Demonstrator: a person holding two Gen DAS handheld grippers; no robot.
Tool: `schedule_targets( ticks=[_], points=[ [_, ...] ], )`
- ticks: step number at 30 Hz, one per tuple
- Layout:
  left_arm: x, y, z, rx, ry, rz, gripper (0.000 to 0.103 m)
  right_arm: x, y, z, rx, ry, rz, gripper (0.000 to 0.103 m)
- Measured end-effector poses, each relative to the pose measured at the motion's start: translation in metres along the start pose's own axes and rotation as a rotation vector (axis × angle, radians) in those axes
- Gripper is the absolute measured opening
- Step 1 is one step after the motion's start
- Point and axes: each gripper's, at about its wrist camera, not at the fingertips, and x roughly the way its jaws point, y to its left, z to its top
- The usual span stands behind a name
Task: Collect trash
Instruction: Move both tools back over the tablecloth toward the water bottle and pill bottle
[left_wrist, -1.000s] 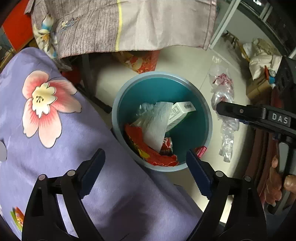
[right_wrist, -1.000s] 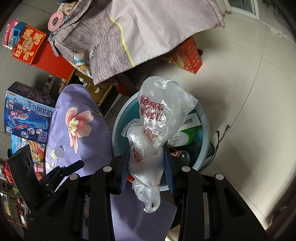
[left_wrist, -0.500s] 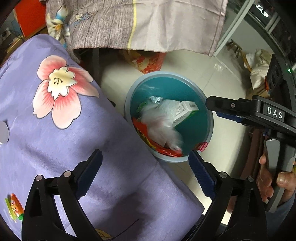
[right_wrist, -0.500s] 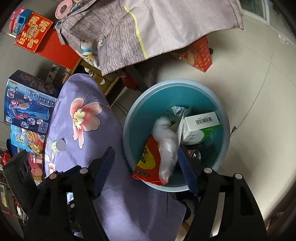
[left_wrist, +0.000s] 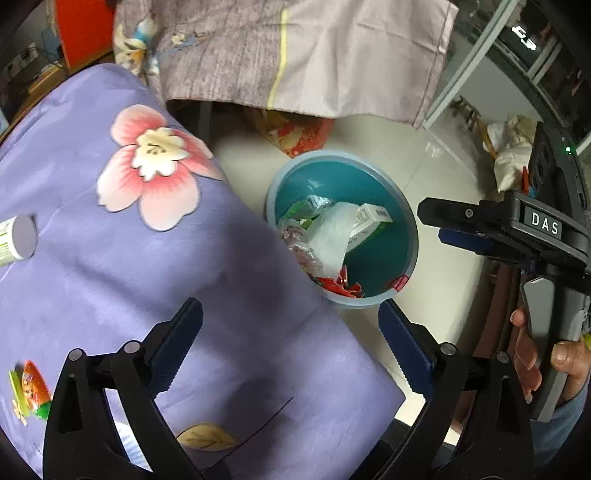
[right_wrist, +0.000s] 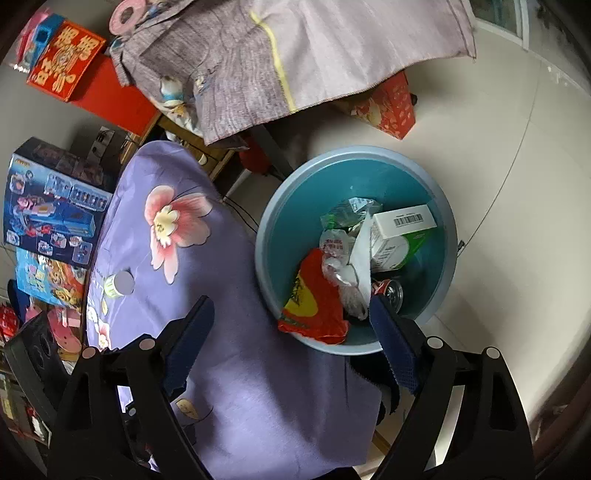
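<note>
A blue bin stands on the floor beside the table, holding a clear plastic bag, a red wrapper, a white and green box and a can. My right gripper hovers over the near rim of the bin, jaws opening, nothing between them. In the left wrist view the bin and bag lie ahead. My left gripper hangs above the table's edge, jaws opening and empty. The right gripper shows at the right, in a person's hand.
A purple flowered cloth covers the table; on it stand a small capped bottle and a snack wrapper. Behind the bin are cloth-draped furniture and a red box. Toy boxes stand at the left.
The right gripper's jaws spread and let go of the plastic bag, which dropped into the bin. The left gripper drifted back over the table, so the bin now sits further right in its view.
</note>
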Motion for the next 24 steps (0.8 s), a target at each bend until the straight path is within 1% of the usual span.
schedule_targets(
  ticks=[6,11,16,24],
  points=[
    [-0.025,0.016,-0.017,-0.025,-0.042,0.002,0.098,-0.005,0.027,-0.013,-0.042,0.001,-0.007,0.082],
    [-0.045,0.04,-0.035,-0.054,-0.074,0.011,0.098,0.002,0.061,-0.026,-0.105,0.029,-0.013,0.082],
    [-0.062,0.076,-0.055,-0.111,-0.093,0.03,0.098,0.02,0.104,-0.04,-0.186,0.072,-0.012,0.082],
    [-0.092,0.149,-0.096,-0.229,-0.126,0.08,0.098,0.051,0.167,-0.063,-0.287,0.137,-0.014,0.082]
  ],
)
